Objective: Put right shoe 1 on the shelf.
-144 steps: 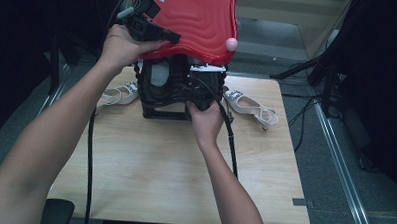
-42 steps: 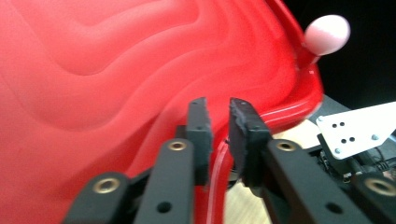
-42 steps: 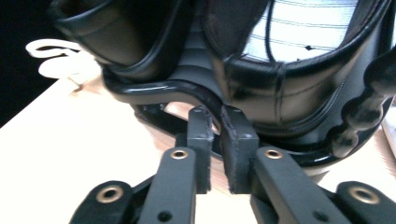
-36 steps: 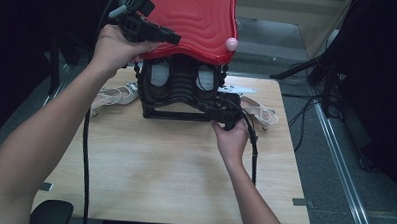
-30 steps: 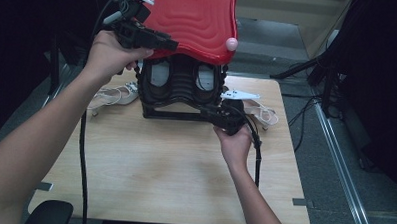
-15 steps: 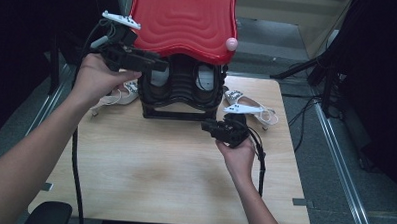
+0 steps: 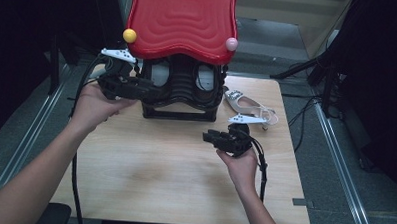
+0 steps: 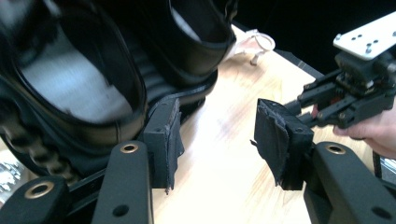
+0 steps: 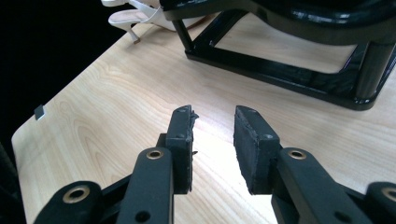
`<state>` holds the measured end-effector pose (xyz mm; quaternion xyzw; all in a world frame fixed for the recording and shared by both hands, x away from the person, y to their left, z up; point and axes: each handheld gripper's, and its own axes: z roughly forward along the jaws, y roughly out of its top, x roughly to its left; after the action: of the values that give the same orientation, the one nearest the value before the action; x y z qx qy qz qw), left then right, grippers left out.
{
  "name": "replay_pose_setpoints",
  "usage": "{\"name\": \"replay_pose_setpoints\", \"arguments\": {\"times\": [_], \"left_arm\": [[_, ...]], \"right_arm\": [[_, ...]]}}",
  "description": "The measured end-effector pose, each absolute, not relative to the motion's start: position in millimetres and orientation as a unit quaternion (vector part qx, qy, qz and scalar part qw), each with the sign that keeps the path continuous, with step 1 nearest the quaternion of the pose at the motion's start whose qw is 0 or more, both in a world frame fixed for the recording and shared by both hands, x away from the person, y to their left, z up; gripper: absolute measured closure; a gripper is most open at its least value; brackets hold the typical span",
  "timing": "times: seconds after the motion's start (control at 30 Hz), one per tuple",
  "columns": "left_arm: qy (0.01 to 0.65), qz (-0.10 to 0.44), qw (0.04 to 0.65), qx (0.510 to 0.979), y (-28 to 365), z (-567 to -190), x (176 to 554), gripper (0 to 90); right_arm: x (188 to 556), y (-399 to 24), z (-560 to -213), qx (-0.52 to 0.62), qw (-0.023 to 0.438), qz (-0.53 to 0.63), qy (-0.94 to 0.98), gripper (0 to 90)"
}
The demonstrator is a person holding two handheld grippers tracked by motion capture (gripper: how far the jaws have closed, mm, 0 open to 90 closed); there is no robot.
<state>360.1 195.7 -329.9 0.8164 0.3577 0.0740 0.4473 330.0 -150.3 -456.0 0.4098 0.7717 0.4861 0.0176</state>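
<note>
Black boots [image 7: 182,84] upright (openings facing viewer)

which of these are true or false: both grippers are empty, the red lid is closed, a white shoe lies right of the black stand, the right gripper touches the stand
1. Both grippers are empty: true. The left gripper and the right gripper have nothing between their jaws.
2. The red lid is closed: false. It stands raised above the black stand.
3. A white shoe lies right of the stand: true.
4. The right gripper touches the stand: false. It is over bare table, apart from the stand.
</note>
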Motion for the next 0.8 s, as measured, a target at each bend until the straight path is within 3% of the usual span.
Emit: {"name": "replay_pose_setpoints", "arguments": {"times": [0.27,0.53,0.8], "left_arm": [[0.366,0.068,0.437,0.818,203.3,-362.3,348.3,51.4],[0.384,0.052,0.432,0.815,212.6,-394.1,338.7,51.7],[0.389,0.046,0.433,0.812,221.3,-421.5,329.8,52.0]], "right_arm": [[325.6,-155.8,-461.0,0.410,0.030,0.493,0.767,61.4],[324.7,-157.2,-466.4,0.415,0.008,0.481,0.772,54.9],[319.8,-156.0,-466.8,0.406,0.036,0.474,0.781,58.2]]}}
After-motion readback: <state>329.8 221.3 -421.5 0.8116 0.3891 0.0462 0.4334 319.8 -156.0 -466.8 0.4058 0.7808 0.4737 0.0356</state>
